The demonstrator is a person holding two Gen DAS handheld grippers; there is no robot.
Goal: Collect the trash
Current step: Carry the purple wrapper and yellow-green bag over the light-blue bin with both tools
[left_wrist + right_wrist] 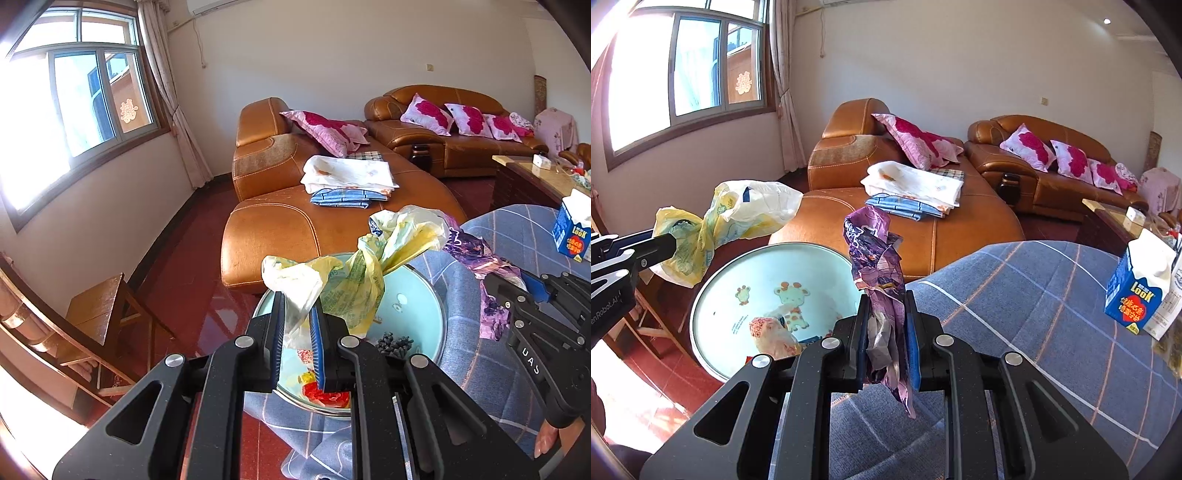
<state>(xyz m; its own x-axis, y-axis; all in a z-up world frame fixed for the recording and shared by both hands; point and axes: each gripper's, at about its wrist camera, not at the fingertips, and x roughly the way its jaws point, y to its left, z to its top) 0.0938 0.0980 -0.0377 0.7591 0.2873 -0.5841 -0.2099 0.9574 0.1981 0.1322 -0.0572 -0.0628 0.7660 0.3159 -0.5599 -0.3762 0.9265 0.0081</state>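
Left gripper [298, 325] is clamped on a crinkly yellow plastic bag [354, 266], knotted and billowing above its pads. Beneath both tools sits a round, glossy pale-blue basin [768, 291] with bits of litter inside. Right gripper [886, 332] pinches a crumpled purple foil wrapper [875, 258], twisted upright over the checked blue cloth [1034, 314].

1. Right hand-held gripper [886, 332]: clamped on a crumpled purple wrapper [877, 266], which is held upright.
2. Left hand-held gripper [670, 242]: seen at the left edge, closed on a yellow-white plastic bag [731, 218].
3. Pale blue round basin [713, 291]: giraffe print inside; wrappers lie in it.
4. Blue milk carton [1137, 291]: stood on the blue checked cloth [1052, 317].
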